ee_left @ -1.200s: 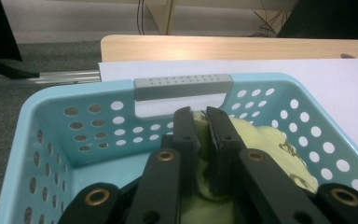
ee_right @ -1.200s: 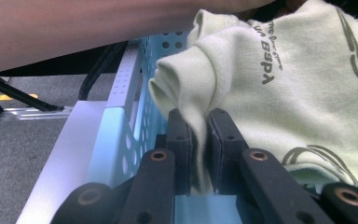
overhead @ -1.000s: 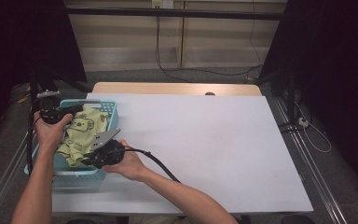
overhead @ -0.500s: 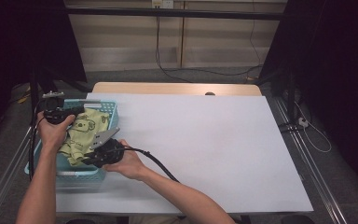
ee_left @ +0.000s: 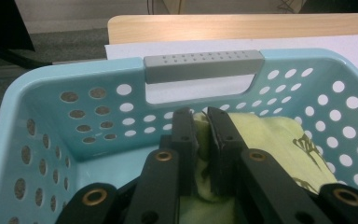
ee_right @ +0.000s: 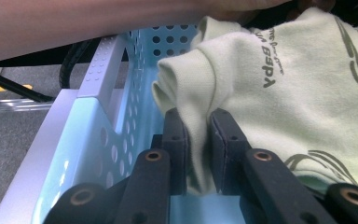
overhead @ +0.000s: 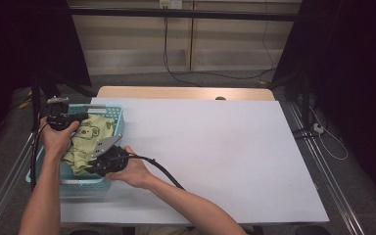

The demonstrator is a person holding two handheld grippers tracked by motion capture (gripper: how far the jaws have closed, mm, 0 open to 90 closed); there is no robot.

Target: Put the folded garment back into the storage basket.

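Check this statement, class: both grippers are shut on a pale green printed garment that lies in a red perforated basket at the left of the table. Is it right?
Not quite: the basket is light blue, not red, as the left gripper view shows. The rest holds: the left gripper and the right gripper are each shut on the pale green printed garment in that perforated basket at the table's left.

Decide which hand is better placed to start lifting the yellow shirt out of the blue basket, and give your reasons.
Probably the right gripper: its fingers pinch a thick fold of the shirt near the basket wall. The left gripper also grips cloth, deeper inside.
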